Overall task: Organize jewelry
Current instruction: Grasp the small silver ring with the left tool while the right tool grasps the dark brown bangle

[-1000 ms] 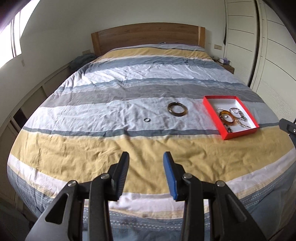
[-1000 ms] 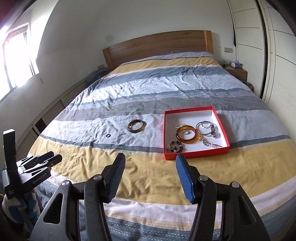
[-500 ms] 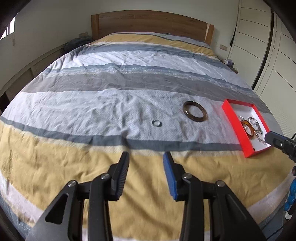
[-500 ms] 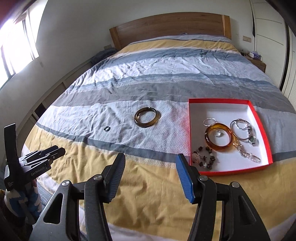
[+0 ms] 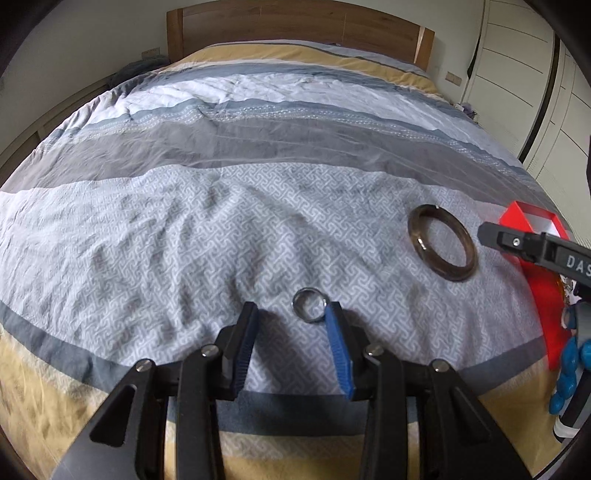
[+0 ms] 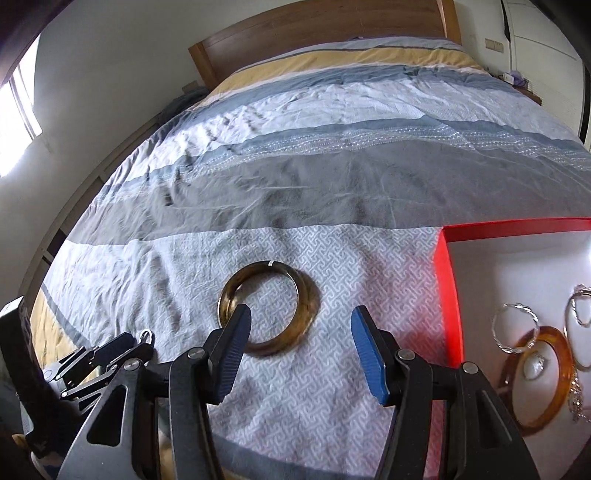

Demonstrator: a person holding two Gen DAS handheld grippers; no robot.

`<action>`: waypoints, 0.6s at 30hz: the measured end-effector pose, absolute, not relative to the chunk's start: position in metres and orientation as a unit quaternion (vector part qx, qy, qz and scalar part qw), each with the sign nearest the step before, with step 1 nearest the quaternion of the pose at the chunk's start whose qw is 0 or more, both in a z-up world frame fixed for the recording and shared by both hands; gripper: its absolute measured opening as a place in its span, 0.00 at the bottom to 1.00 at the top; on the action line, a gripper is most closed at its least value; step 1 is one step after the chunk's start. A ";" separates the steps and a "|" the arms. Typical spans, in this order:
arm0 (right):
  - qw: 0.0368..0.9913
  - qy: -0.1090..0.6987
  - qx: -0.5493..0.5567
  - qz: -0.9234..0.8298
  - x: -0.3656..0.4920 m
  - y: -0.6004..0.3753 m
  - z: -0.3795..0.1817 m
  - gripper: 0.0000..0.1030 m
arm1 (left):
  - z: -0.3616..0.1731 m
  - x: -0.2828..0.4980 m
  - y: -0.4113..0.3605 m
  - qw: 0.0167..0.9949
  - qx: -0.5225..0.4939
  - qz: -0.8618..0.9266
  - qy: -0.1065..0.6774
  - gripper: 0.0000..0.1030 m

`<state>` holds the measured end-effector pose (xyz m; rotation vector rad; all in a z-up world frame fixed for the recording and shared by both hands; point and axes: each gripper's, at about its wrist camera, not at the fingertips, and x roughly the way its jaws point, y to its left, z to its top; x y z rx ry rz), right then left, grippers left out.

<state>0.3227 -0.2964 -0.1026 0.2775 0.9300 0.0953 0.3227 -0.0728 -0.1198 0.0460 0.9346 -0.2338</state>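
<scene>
Jewelry on striped bedspread (image 5: 184,221): silver ring (image 5: 309,305) now just ahead of left gripper (image 5: 291,314) tips, jaws half open, empty, far closer than before. Dark bangle (image 6: 269,307) now under right gripper (image 6: 301,321), half open, empty. Red tray (image 6: 447,295) of bracelets at right, nearer.

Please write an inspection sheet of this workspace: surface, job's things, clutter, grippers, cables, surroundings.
Surface: striped bedspread, wrinkled.
Job's things: small silver ring and dark bangle lie loose on the bedspread; red tray holds an amber bangle, silver hoops and a chain.
Clutter: nothing seen.
Grippers: left gripper open, at the ring; right gripper open, over the dark bangle.
Cables: nothing seen.
Surroundings: wooden headboard, white wardrobe doors.
</scene>
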 end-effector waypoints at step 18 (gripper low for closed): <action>0.888 0.448 0.093 0.043 0.351 -0.280 -0.144 0.42 | -0.131 0.325 -0.078 0.890 0.017 -0.142 0.432 0.20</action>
